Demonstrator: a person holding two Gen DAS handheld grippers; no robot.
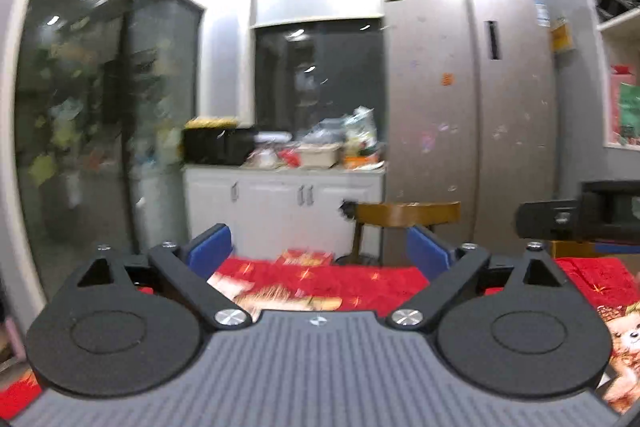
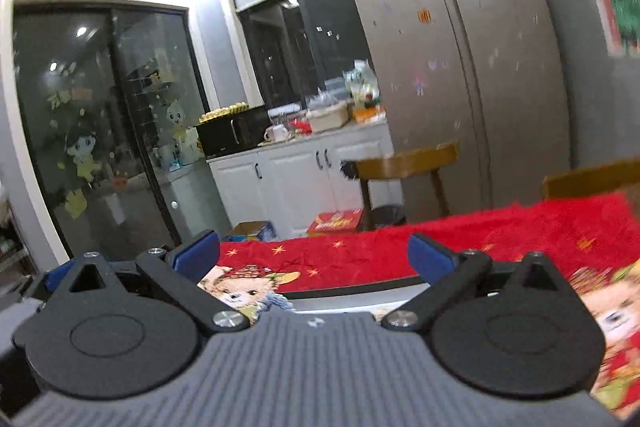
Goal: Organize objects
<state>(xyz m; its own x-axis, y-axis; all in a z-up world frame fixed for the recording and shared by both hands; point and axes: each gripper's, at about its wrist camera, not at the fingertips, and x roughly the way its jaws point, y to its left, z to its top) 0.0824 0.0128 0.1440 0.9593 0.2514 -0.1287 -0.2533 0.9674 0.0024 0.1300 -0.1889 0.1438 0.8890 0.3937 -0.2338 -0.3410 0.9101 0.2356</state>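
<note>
You hold the left gripper [image 1: 320, 251] and the right gripper [image 2: 314, 255] above the red cloth [image 2: 500, 239], each with jaws spread wide and gripping nothing. Beyond the cloth stand a wooden chair [image 1: 408, 213] and a fridge [image 1: 472, 87]; no object to organize shows on it.

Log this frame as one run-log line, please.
left gripper: open, empty | right gripper: open, empty | both raised over red cloth, aimed toward fridge | no object grasped

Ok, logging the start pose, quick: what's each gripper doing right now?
Left gripper: open, holding nothing, above the red tablecloth.
Right gripper: open, holding nothing.
</note>
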